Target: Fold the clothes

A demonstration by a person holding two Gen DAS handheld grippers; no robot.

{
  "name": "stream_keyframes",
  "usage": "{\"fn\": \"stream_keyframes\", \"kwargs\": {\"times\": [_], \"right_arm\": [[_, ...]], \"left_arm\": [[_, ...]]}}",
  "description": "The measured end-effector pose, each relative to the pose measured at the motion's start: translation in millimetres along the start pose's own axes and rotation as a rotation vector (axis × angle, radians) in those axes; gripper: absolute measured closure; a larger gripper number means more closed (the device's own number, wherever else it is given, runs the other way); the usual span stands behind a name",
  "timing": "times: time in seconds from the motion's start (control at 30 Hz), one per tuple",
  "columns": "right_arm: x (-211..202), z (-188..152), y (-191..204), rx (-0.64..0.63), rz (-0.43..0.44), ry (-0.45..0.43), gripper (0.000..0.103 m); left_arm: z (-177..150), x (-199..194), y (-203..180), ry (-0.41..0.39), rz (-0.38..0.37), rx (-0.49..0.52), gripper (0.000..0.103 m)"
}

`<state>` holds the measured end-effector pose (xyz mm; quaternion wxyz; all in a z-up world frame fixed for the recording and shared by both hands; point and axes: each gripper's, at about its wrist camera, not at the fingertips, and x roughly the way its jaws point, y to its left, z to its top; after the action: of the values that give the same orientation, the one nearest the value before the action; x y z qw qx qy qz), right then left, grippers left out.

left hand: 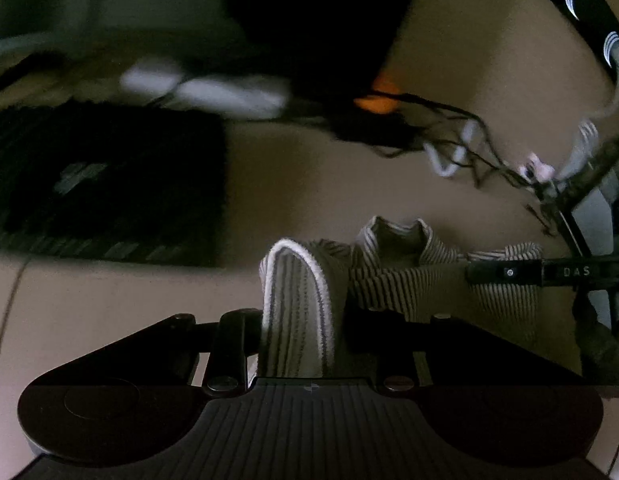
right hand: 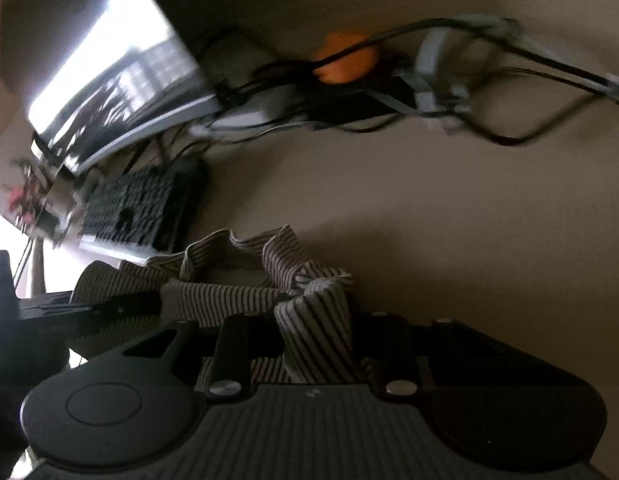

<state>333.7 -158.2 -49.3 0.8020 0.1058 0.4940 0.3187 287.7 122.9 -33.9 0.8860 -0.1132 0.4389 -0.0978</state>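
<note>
— Two grippers, both busy. My left gripper (left hand: 297,320) is clamped narrow on a striped garment (left hand: 393,276); a white-edged fold of it stands up between my fingers (left hand: 231,344).

— And the right one?

— My right gripper (right hand: 317,332) is pinched tight on a bunched corner of the same striped cloth, which rises in a knot just past my fingers (right hand: 233,348). From the left wrist view I can see the right gripper's black tip, with some lettering, gripping the cloth's far end.

— Where is the garment, then?

— Strung between my two grippers, sagging and rumpled in the middle, above a beige tabletop (left hand: 309,176). Whether any of it touches the surface, I cannot tell.

— Any containers?

— I see none I can make out. Behind the cloth lie a dark keyboard (right hand: 129,208), a lit monitor (right hand: 109,76) standing tilted in the view, an orange round object (right hand: 345,62), and a tangle of black and white cables (right hand: 489,80). All of that is blurred.
</note>
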Motion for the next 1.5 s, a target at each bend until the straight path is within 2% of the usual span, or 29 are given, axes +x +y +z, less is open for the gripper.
{"fn": "stream_keyframes", "kwargs": {"times": [0.2,0.37,0.43,0.53,0.63,0.7,0.8,0.87,1.0,1.07,1.17,1.23,1.3,1.33,1.43,1.5], "right_arm": [[-40,2,-58,0.142,-0.050,-0.093,0.081],[-83,17,-75,0.145,-0.032,-0.201,0.082],[-98,16,-72,0.119,-0.023,-0.230,0.082],[-116,4,-61,0.116,0.002,-0.246,0.082],[-136,-23,-37,0.077,0.041,-0.242,0.082],[-147,-47,-16,0.035,0.069,-0.220,0.084],[-150,-87,22,-0.060,0.085,-0.141,0.085],[-141,-115,41,-0.105,0.059,-0.076,0.085],[-118,-162,66,-0.160,-0.023,0.032,0.086],[-112,-177,71,-0.169,-0.072,0.049,0.085],[-124,-190,80,-0.193,-0.130,0.031,0.084],[-140,-190,91,-0.254,-0.167,-0.016,0.070],[-149,-185,114,-0.369,-0.209,-0.090,0.035],[-152,-183,128,-0.444,-0.228,-0.132,0.026],[-142,-172,166,-0.660,-0.255,-0.195,0.020],[-117,-160,189,-0.792,-0.262,-0.190,0.019]], "left_arm": [[47,46,-62,-0.011,-0.073,0.105,0.075],[90,38,-116,-0.103,-0.150,0.212,0.075],[93,26,-130,-0.128,-0.152,0.254,0.075],[78,-6,-131,-0.140,-0.171,0.301,0.075],[41,-46,-114,-0.145,-0.175,0.330,0.075],[14,-63,-93,-0.120,-0.139,0.310,0.075],[-29,-79,-55,-0.061,-0.103,0.253,0.073],[-53,-88,-35,-0.041,-0.099,0.228,0.071],[-75,-112,-15,-0.062,-0.099,0.218,0.054],[-80,-127,-6,-0.070,-0.112,0.211,0.049],[-86,-147,-1,-0.088,-0.092,0.211,0.049],[-88,-154,5,-0.104,-0.071,0.179,0.048],[-87,-157,10,-0.109,-0.051,0.129,0.047],[-86,-158,12,-0.108,-0.044,0.109,0.046],[-86,-159,13,-0.109,-0.025,0.072,0.041],[-86,-160,12,-0.110,-0.012,0.055,0.036]]}}
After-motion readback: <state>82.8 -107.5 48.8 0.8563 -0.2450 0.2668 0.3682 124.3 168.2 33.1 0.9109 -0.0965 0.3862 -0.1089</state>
